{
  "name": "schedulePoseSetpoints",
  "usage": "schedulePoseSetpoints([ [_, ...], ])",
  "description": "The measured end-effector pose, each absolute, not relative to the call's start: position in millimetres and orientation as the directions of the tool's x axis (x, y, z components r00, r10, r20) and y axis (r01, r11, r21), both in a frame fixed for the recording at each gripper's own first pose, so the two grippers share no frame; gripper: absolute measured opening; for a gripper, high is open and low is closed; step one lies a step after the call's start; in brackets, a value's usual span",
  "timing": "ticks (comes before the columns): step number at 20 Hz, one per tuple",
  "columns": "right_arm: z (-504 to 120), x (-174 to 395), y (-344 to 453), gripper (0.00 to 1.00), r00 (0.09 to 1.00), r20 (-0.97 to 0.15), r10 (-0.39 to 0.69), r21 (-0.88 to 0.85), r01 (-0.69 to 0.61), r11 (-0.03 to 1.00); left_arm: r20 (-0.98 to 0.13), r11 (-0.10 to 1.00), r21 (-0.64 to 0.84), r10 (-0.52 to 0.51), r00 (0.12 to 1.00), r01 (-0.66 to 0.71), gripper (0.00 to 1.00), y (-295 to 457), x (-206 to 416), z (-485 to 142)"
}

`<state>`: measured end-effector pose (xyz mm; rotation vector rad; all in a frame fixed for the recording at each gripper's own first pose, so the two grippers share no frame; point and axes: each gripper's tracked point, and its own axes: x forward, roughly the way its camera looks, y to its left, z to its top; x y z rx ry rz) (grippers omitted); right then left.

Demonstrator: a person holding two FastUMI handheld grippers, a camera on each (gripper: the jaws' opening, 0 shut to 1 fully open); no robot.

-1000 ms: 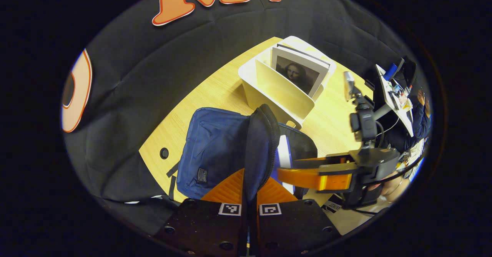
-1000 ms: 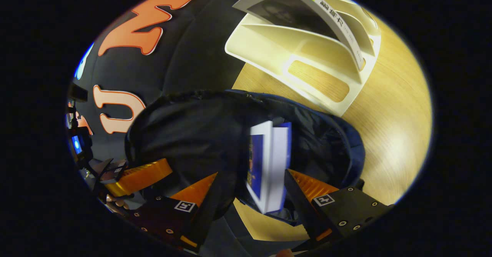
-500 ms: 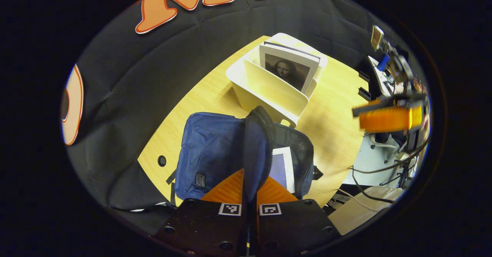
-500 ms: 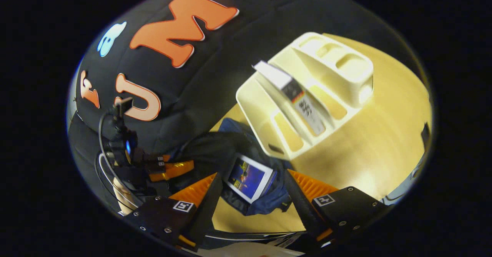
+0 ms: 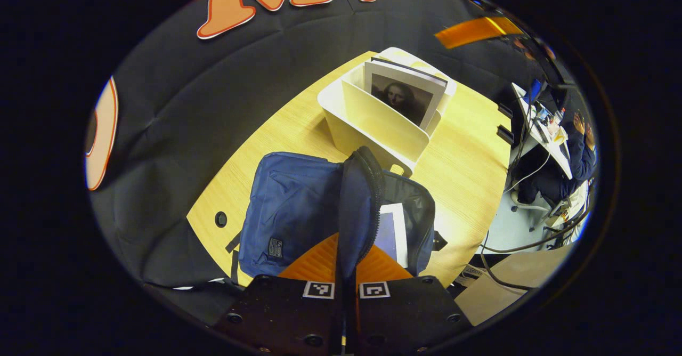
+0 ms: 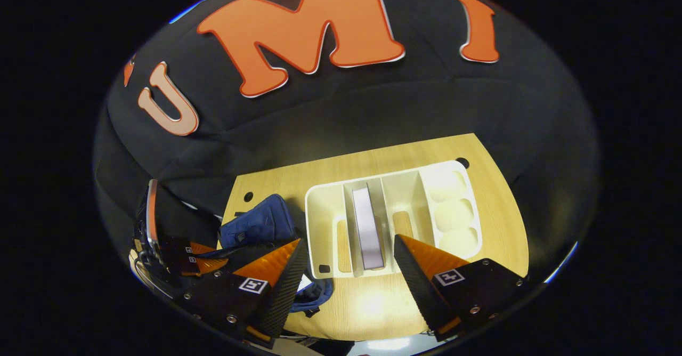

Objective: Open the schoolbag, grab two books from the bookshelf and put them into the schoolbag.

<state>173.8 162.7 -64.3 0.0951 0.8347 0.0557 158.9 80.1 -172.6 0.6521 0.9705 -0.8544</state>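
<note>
The blue schoolbag [image 5: 287,207] lies on the wooden table [image 5: 469,164] with its flap raised upright. My left gripper [image 5: 349,247] is shut on the flap's zipped edge. A white-edged blue book [image 5: 393,232] lies inside the bag's mouth. Behind the bag stands the cream bookshelf [image 5: 373,127] with a portrait-cover book [image 5: 405,97] upright in it. My right gripper [image 6: 349,249] is open and holds nothing, high above the bookshelf [image 6: 447,207], and that book's top edge [image 6: 367,228] lies between its fingers in this view. The schoolbag [image 6: 258,225] and the left gripper [image 6: 197,257] show at the lower left.
A cable hole [image 5: 220,219] marks the table's left corner. Beyond the table's right edge, a person sits at a cluttered desk [image 5: 549,137], with cables [image 5: 511,247] on the floor. Black cloth walls close the back and left.
The right gripper let go of the blue book inside the bag, pulled out and rose high over the bookshelf. The left gripper still holds the flap up.
</note>
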Motion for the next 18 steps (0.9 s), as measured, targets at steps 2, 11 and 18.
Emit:
schedulePoseSetpoints([
  [2,-77.8,192.8,155.4,0.98,0.630,-0.776,0.038,0.020,-0.035,0.999,-0.899,0.517,0.107,-0.314,0.304,0.849,0.03,79.9,159.6,-172.2],
  [11,-153.8,220.8,155.3,0.98,0.445,-0.895,-0.019,-0.072,-0.103,0.992,-0.902,0.539,0.098,-0.307,0.304,0.837,0.03,83.2,159.1,-174.6],
  [18,-188.9,221.0,146.9,0.60,0.366,-0.929,-0.062,-0.106,-0.101,0.989,-0.901,0.551,0.092,-0.309,0.305,0.830,0.03,86.9,156.8,-176.7],
])
